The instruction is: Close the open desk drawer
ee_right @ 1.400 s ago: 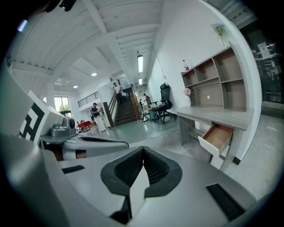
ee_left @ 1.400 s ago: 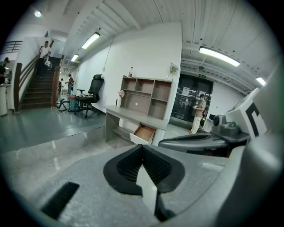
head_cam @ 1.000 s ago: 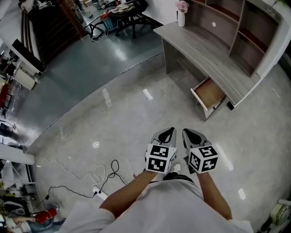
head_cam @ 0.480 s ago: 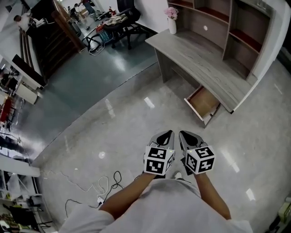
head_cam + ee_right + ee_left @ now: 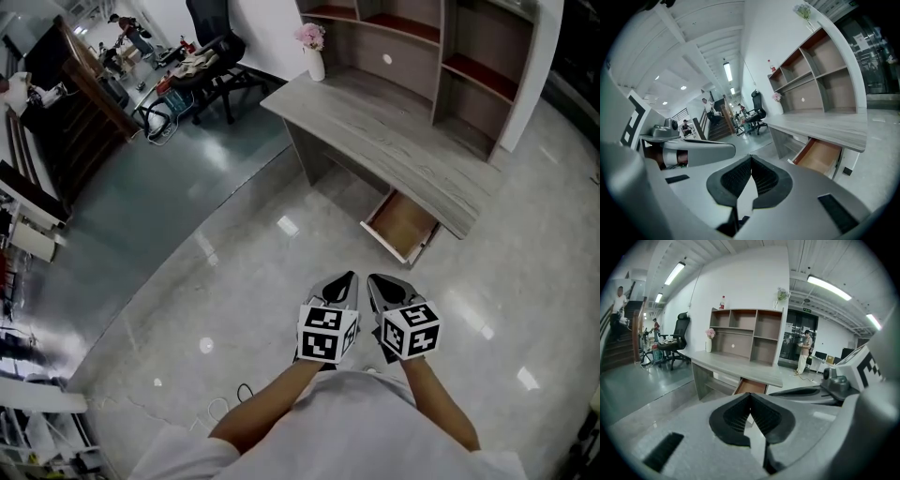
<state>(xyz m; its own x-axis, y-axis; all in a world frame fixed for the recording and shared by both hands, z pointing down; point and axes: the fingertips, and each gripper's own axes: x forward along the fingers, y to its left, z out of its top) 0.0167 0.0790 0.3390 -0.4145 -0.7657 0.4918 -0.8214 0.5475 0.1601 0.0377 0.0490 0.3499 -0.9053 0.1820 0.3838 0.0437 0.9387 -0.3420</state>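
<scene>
Grey wood-grain covers the long bench, which stands ahead on the glossy pale floor. The drawer hangs pulled out from under the bench's front edge, toward its right end as the head view shows it, with its brown wooden inside in plain sight. In the right gripper view the same drawer juts out below the bench top, to the right of the jaws.

Both grippers are held side by side in front of the person's body, well apart from the drawer and pointing roughly toward it. The left gripper has its jaws pressed together at the tips, with nothing between them; its own view shows the ribbed black pads meeting in a narrow point. The right gripper is the same, its jaws pressed together and pinching nothing. The two marker cubes sit close to each other, the left cube just beside the right cube.

Behind the bench top rises a shelf unit with open compartments. A white vase of pink flowers stands at the far left end of the bench. Farther left, on the darker floor, is a black office chair.
</scene>
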